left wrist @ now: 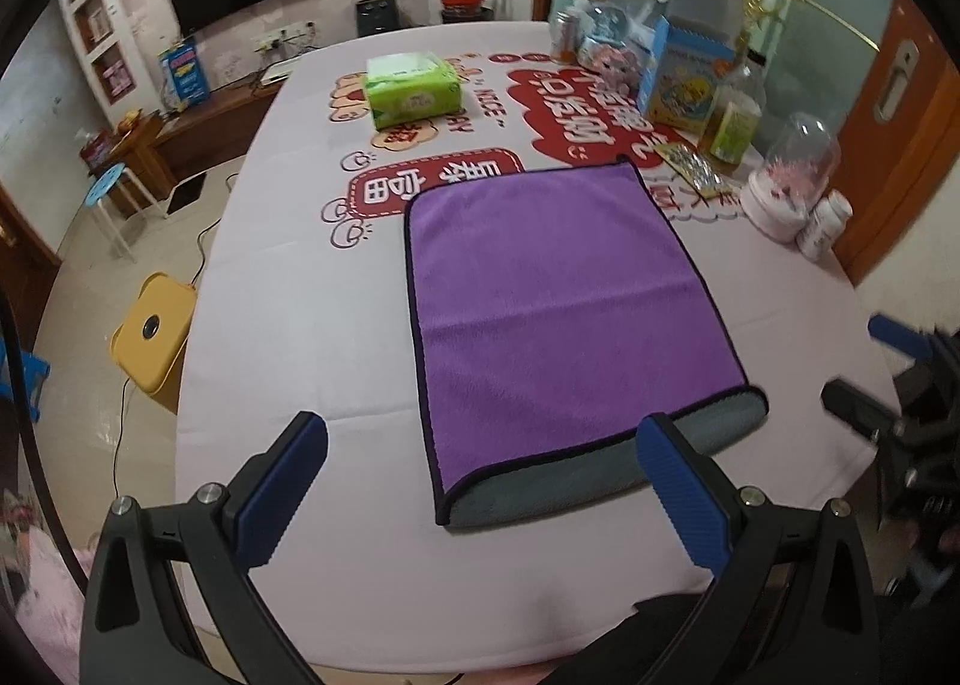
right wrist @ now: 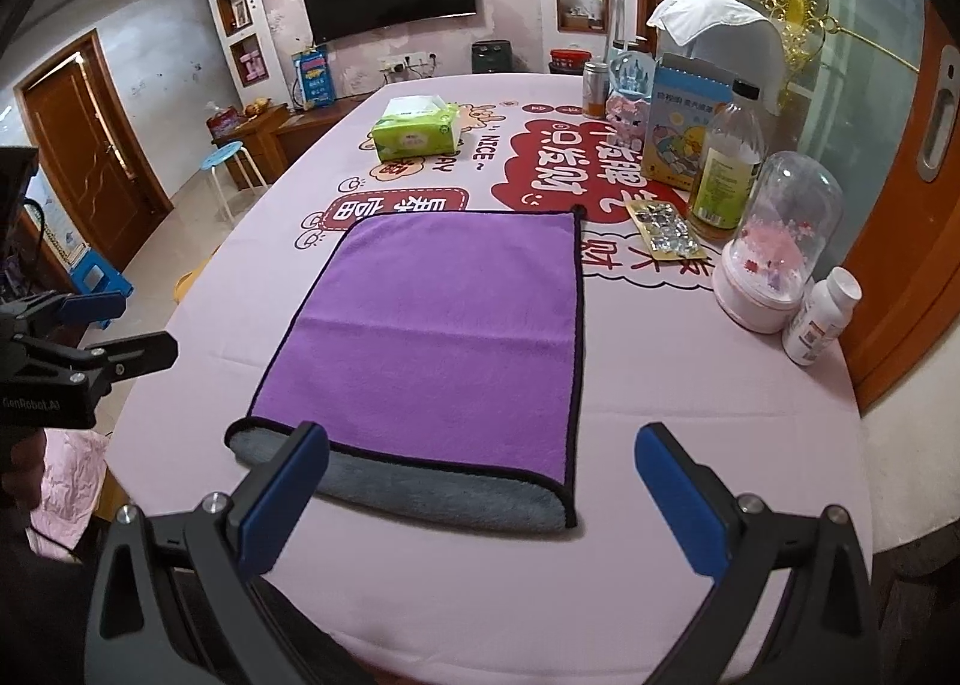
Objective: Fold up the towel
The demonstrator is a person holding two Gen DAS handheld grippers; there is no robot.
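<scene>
A purple towel [left wrist: 558,313] with a grey underside lies flat on the pink tablecloth [left wrist: 288,337], folded once, its fold at the near edge where grey shows. It also shows in the right wrist view [right wrist: 438,325]. My left gripper [left wrist: 480,445] is open and empty, above the table just in front of the towel's near left part. My right gripper [right wrist: 480,457] is open and empty, in front of the towel's near right part. The right gripper also shows at the right edge of the left wrist view [left wrist: 882,367]; the left gripper shows at the left edge of the right wrist view [right wrist: 120,325].
A green tissue pack [right wrist: 414,136] sits at the far middle. Along the right side stand a glass dome [right wrist: 774,259], a white pill bottle [right wrist: 819,316], an oil bottle [right wrist: 723,169], a blister pack [right wrist: 663,232] and boxes [right wrist: 678,127]. A yellow stool [left wrist: 150,337] stands left of the table.
</scene>
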